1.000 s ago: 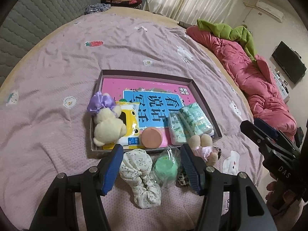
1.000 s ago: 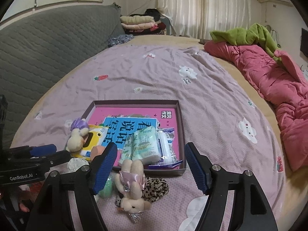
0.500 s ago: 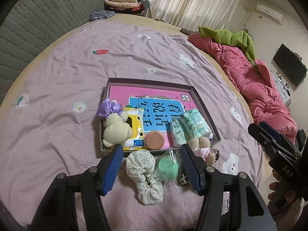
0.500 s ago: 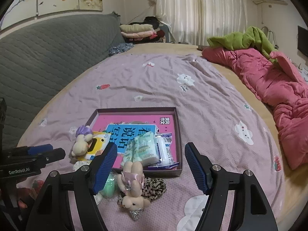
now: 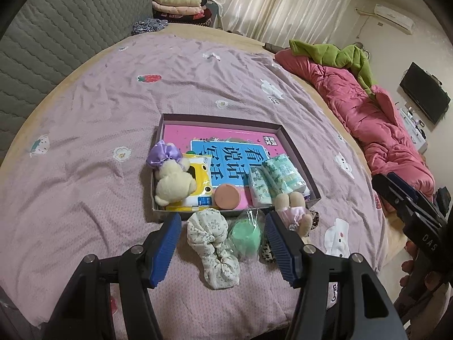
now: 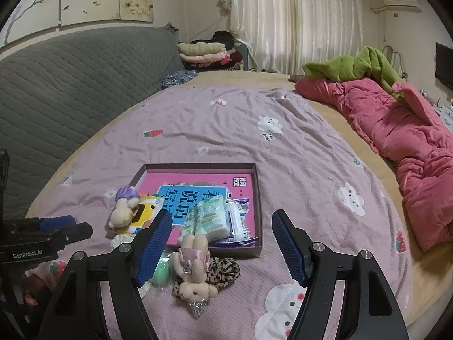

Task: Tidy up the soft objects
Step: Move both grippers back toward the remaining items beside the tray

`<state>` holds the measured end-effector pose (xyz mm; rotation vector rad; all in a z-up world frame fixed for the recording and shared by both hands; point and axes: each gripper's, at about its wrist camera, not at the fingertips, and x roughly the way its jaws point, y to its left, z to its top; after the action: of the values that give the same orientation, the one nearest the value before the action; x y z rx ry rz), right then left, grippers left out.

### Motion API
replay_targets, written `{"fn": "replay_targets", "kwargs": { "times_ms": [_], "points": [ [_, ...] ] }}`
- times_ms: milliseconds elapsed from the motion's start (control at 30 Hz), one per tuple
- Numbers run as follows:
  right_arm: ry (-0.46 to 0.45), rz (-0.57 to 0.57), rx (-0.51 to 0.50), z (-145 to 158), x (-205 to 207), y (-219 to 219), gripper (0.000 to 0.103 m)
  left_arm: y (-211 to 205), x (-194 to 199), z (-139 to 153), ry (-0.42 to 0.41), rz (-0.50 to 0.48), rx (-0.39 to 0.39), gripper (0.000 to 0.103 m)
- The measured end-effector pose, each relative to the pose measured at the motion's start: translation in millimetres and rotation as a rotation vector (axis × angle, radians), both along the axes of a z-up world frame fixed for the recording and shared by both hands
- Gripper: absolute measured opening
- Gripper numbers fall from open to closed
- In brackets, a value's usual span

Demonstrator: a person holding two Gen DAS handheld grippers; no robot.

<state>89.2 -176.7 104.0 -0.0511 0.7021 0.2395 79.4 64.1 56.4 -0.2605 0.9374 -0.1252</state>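
A shallow box (image 5: 288, 138) (image 6: 256, 187) lies on the bed, holding a pink book, a cream plush bear with a purple bow (image 5: 172, 181) (image 6: 121, 212), tissue packs (image 5: 280, 175) (image 6: 208, 221) and a peach puff (image 5: 226, 197). In front of it lie a floral scrunchie (image 5: 212, 243), a wrapped green sponge (image 5: 246, 235), a pink-dressed plush bunny (image 6: 194, 266) (image 5: 294, 212) and a leopard scrunchie (image 6: 223, 269). My left gripper (image 5: 222, 243) hangs open above the floral scrunchie and sponge, holding nothing. My right gripper (image 6: 222, 243) is open and empty above the bunny.
The lilac bedspread (image 5: 85, 170) covers the round bed. A pink quilt (image 6: 410, 147) with a green cloth lies along the right edge. A grey padded headboard (image 6: 56, 85) stands at the left, folded clothes (image 6: 203, 52) at the back.
Both grippers have drawn back and risen a little, so the box and the soft things look smaller and more of the room shows. Nothing was taken or let go.
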Motion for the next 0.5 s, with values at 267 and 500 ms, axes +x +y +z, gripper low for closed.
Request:
{"fn": "replay_targets", "kwargs": {
  "times_ms": [267, 500],
  "points": [
    [-0.007, 0.006, 0.011, -0.1, -13.6, -6.8, 0.074, 0.0, -5.2, -2.2, 0.007, -0.003, 0.001, 0.061],
    [0.003, 0.024, 0.004, -7.1, -23.6, -5.4, 0.074, -3.4, -11.4, -4.4, 0.011, -0.013, 0.009, 0.062]
  ]
}}
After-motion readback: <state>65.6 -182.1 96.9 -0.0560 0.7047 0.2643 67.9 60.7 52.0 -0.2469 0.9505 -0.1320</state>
